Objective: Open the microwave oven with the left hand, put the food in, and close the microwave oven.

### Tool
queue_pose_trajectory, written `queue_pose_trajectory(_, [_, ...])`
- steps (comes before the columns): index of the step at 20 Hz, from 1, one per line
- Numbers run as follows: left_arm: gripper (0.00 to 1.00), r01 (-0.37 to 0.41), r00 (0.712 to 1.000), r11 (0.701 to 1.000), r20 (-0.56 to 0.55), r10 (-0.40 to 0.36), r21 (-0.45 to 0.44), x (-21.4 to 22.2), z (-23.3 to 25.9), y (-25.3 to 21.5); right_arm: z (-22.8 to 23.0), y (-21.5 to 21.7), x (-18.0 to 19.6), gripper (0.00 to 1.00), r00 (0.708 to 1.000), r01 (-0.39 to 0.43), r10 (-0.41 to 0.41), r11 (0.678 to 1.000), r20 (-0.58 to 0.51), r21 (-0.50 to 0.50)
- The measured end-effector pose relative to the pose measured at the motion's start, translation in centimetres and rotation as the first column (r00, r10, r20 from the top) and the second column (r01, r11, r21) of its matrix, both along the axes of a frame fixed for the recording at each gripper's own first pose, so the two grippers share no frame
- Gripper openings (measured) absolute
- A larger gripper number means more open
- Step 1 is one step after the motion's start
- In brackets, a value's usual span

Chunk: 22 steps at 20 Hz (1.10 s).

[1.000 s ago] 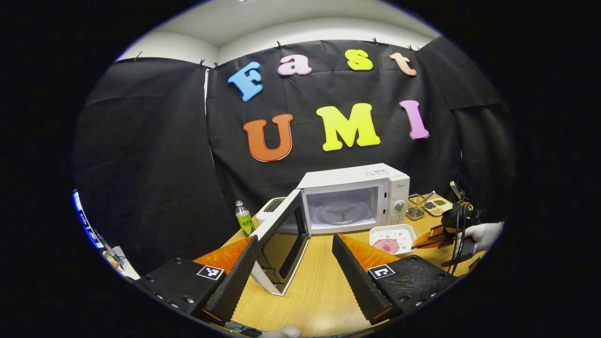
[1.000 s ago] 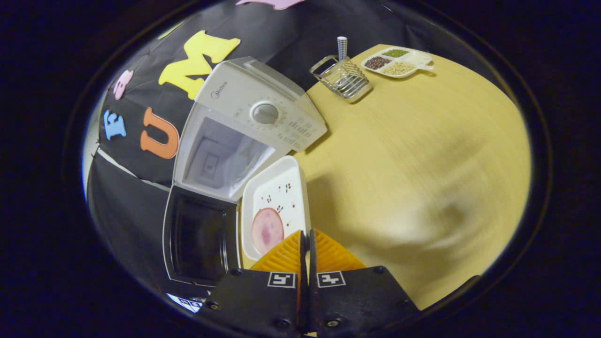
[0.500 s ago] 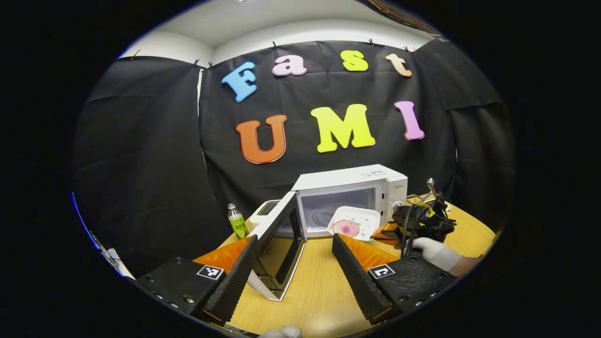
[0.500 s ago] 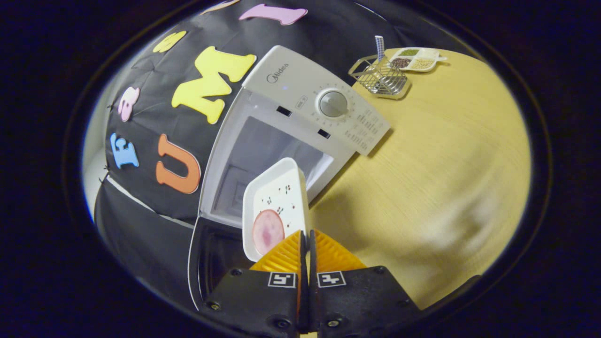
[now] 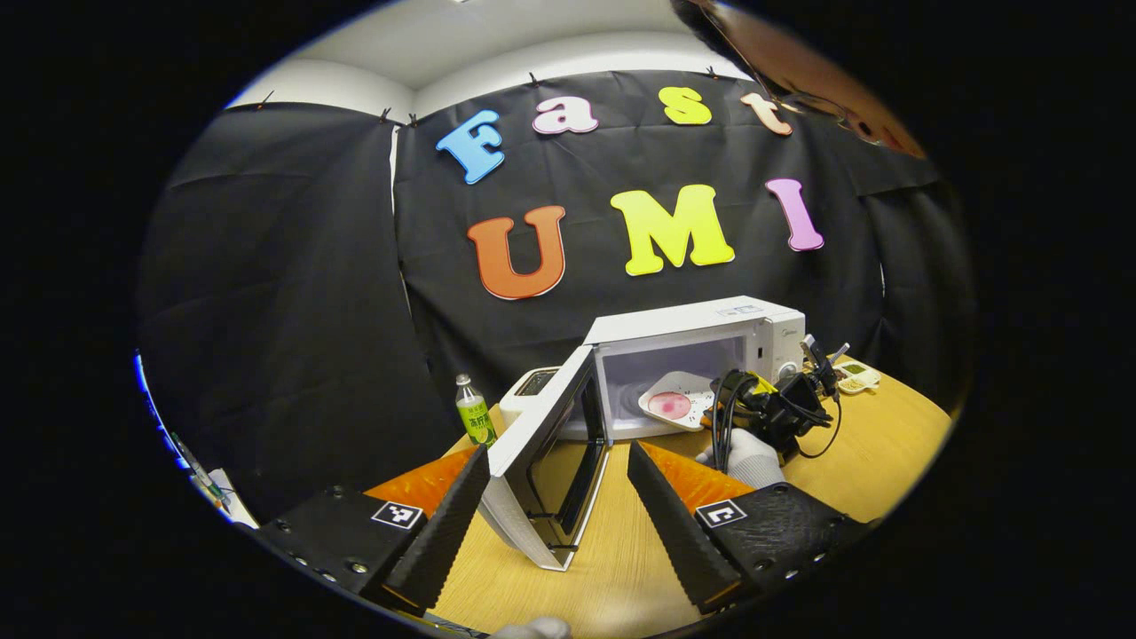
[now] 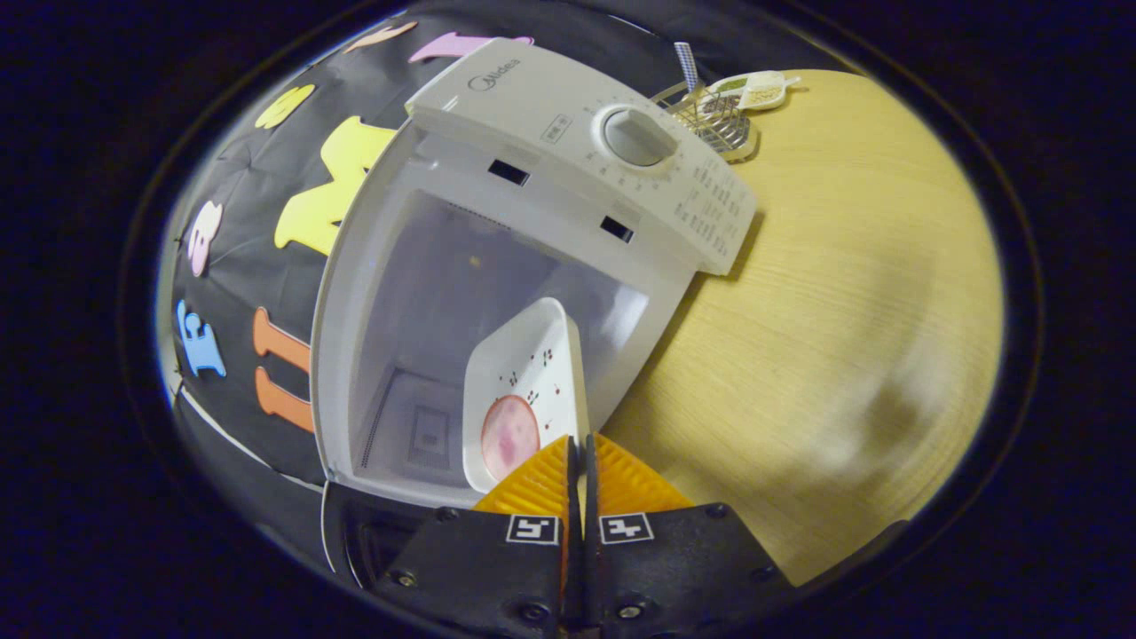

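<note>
Now plate (image 6: 524,390) pinched in right hand-held gripper (image 6: 581,461), inside microwave (image 6: 497,257)

Two gripper cameras, one standing off and one close in

The left gripper view faces the microwave oven (image 5: 701,359) level across the table (image 5: 621,568) from well back, oven at centre right. The right gripper view, rolled sideways, looks from just outside the open cavity (image 6: 461,337). Both share oven, white dish (image 6: 524,390) and table.
</note>
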State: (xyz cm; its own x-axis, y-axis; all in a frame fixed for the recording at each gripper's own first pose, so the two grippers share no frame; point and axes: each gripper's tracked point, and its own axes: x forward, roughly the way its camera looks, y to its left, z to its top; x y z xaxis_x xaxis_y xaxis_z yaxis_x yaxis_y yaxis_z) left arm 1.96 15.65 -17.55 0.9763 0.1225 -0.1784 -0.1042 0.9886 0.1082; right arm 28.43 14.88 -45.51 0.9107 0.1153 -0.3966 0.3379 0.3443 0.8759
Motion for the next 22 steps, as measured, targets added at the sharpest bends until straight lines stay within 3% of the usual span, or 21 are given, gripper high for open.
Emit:
queue_pose_trajectory(4, [0.96,-0.005,1.0,1.0,-0.01,0.005,0.011,0.3,-0.2,1.2,0.6,-1.2,3.6,0.04,0.995,0.097,-0.097,0.995,0.005,0.001])
queue_pose_trajectory(10, [0.96,-0.003,1.0,1.0,-0.022,0.003,0.009,0.7,-0.9,1.4,-0.9,-0.5,6.1,0.04,0.994,0.108,-0.109,0.993,-0.012,-0.042])
queue_pose_trajectory(14, [0.96,0.005,1.0,1.0,-0.017,-0.005,0.015,0.8,-0.9,1.3,0.5,-1.5,6.2,0.1,0.988,0.144,-0.139,0.987,0.06,-0.073])
queue_pose_trajectory(15, [0.95,0.0,1.0,1.0,-0.017,0.0,0.014,0.7,-1.1,1.4,1.1,-1.5,6.1,0.14,0.987,0.134,-0.126,0.988,0.095,-0.08])
queue_pose_trajectory(16, [0.96,-0.003,1.0,1.0,-0.019,0.003,0.012,0.6,-1.0,1.4,1.3,-1.4,5.4,0.35,0.989,0.12,-0.111,0.989,0.099,-0.087])
queue_pose_trajectory(17, [0.96,-0.003,1.0,1.0,-0.016,0.003,0.012,0.6,-0.9,1.4,1.4,-1.5,4.7,0.31,0.99,0.111,-0.102,0.989,0.098,-0.093])
queue_pose_trajectory(18, [0.96,-0.004,1.0,1.0,-0.014,0.004,0.018,0.7,-0.7,1.4,1.5,-1.6,3.8,0.53,0.99,0.106,-0.095,0.988,0.1,-0.111])
queue_pose_trajectory(20, [0.96,0.002,1.0,1.0,0.0,-0.002,0.026,0.7,0.0,1.1,2.5,-1.9,1.8,0.54,0.991,0.088,-0.068,0.978,0.112,-0.187])
queue_pose_trajectory(21, [0.95,0.011,1.0,1.0,0.009,-0.011,0.025,0.8,0.6,0.8,3.5,-2.1,0.9,0.71,0.99,0.074,-0.043,0.969,0.133,-0.235])
queue_pose_trajectory(22, [0.95,0.015,1.0,1.0,0.01,-0.015,0.02,0.8,1.1,0.6,4.6,-2.1,-0.1,0.8,0.988,0.056,-0.009,0.953,0.156,-0.296])
